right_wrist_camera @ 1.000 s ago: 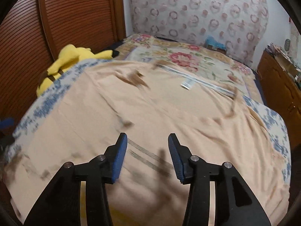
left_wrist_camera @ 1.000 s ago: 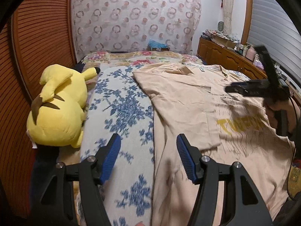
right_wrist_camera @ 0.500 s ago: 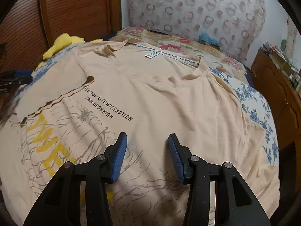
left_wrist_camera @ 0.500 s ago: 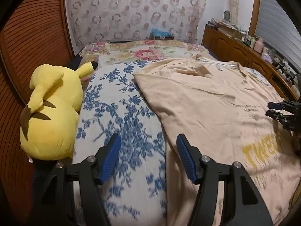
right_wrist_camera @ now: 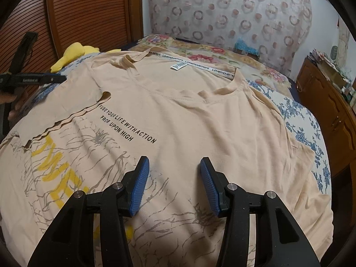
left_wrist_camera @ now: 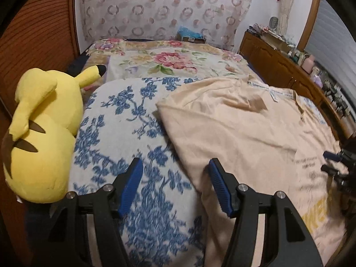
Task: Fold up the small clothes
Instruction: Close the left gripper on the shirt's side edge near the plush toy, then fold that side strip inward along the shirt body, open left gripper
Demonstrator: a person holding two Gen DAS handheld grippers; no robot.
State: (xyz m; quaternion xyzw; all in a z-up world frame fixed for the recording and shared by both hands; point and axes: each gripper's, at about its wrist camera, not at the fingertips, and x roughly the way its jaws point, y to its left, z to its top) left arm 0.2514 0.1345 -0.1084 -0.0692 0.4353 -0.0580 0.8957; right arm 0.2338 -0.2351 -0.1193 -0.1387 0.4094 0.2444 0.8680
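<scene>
A peach T-shirt (right_wrist_camera: 189, 120) with black lettering and a yellow print lies front up on the bed, collar at the far end. Its left side is folded in over the front (right_wrist_camera: 66, 102). In the left wrist view the shirt (left_wrist_camera: 244, 133) covers the right half of the bed. My left gripper (left_wrist_camera: 174, 166) is open and empty above the shirt's folded left edge and the blue-flowered cover. My right gripper (right_wrist_camera: 172, 162) is open and empty above the shirt's lower front. The left gripper shows at the left edge of the right wrist view (right_wrist_camera: 33, 80).
A yellow plush toy (left_wrist_camera: 42, 138) lies on the bed's left side by the slatted wooden wall (left_wrist_camera: 40, 40). A blue-flowered cover (left_wrist_camera: 124, 124) and a rose-patterned blanket (left_wrist_camera: 169, 62) lie under the shirt. A wooden sideboard (left_wrist_camera: 289, 75) with clutter runs along the right.
The left side of the shirt came to rest folded over the front. My left gripper moved back towards the left edge. My right gripper drew back and steadied over the lower front.
</scene>
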